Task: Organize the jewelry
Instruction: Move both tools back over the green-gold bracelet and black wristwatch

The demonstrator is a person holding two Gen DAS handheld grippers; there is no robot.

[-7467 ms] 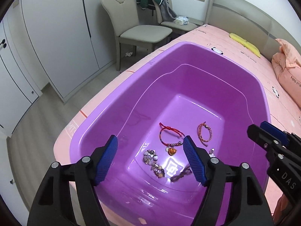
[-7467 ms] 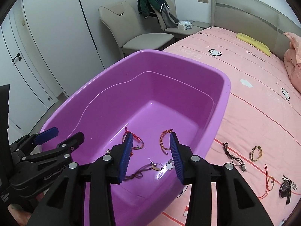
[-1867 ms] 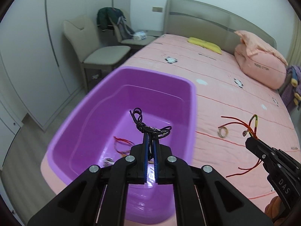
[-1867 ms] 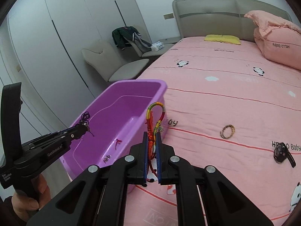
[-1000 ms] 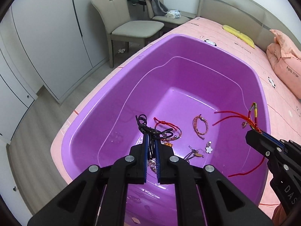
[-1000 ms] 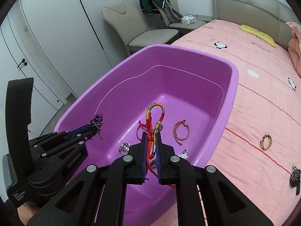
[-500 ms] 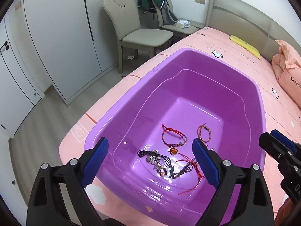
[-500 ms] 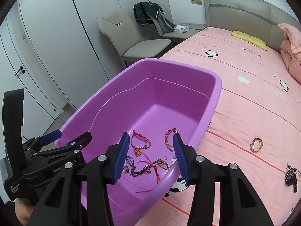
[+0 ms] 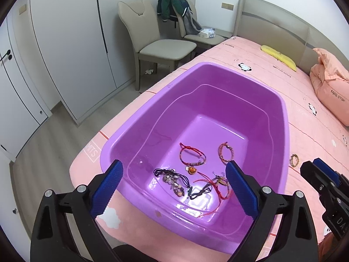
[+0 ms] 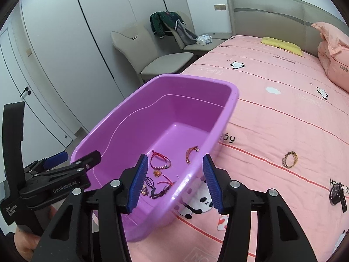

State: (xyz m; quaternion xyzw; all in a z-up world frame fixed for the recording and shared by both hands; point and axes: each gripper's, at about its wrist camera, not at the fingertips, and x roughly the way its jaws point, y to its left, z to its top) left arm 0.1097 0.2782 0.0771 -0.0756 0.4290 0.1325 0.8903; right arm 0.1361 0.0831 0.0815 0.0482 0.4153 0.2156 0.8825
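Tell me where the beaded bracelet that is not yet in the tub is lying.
The beaded bracelet lies on the pink bedspread right of the purple tub in the right wrist view, with a black watch nearer the right edge.

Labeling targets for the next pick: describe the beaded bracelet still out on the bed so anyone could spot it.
Start at the purple tub on the pink bed sheet, then look to its right, past the thin red stripe. The beaded bracelet lies alone there, a small coiled gold-and-dark ring. Unlike the black watch nearer the edge, it is round, thin and strapless.
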